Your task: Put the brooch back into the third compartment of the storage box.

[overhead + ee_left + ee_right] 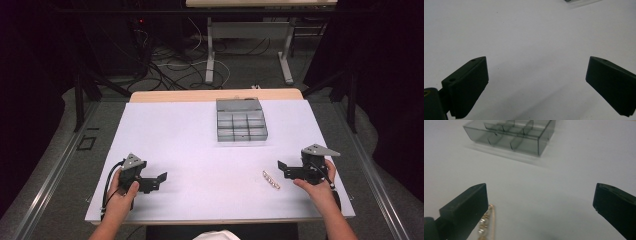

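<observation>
A person's hands hold the left gripper point(161, 177) and right gripper point(281, 165), jaws apart and empty, low in the frame; the pearl hairpin point(271, 179) lies unmoved short of the compartment box point(240, 119) at upper centre, suggesting nothing is done yet.

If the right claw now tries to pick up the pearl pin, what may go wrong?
1. The pearl pin lies flat and thin on the table, so the right claw may slide over it or push it away.
2. The pin sits beside one jaw, not centred, so closing now would likely miss it.
3. The compartments of the grey box look small, so a drop may miss.
</observation>
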Demonstrator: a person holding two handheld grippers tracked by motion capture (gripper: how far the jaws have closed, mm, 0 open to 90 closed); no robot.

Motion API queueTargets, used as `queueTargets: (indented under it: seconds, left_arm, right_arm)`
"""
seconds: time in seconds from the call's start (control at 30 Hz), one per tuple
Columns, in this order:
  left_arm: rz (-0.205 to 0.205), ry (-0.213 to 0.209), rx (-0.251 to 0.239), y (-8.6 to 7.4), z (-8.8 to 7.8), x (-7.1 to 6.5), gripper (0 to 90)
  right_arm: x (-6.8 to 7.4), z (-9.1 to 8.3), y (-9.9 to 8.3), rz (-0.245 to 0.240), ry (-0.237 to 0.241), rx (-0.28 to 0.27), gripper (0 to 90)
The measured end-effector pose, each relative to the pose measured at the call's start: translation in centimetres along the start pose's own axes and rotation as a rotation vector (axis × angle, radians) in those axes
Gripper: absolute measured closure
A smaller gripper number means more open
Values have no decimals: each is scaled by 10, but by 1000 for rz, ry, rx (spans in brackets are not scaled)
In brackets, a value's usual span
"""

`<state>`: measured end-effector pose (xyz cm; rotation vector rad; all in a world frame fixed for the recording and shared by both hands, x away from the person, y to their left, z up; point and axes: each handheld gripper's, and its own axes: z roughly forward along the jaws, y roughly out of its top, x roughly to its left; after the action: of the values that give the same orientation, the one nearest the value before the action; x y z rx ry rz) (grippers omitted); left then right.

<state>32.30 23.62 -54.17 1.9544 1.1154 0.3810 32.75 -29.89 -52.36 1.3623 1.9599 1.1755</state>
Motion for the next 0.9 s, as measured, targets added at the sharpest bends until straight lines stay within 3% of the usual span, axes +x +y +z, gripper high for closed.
queueTargets:
  seconds: [0.13, 0.3, 0.63, 0.67, 0.9]
  left_arm:
    - [-11, -9, -6, 0, 1, -1, 42]
    - [-11, -11, -13, 1, 1, -2, 42]
    - [-6, -2, -15, 0, -3, -1, 42]
    - [-23, 3, -29, -1, -2, -3, 42]
    - [-20, 4, -31, -1, -2, -3, 42]
  right_arm:
    - [10, -11, 5, -4, 26, -40, 0]
    - [15, -13, 7, -21, 41, -20, 42]
    - [24, -16, 14, -86, 26, -10, 110]
    - [25, -16, 15, -98, 28, -3, 121]
    - [33, -18, 18, -144, 68, 22, 151]
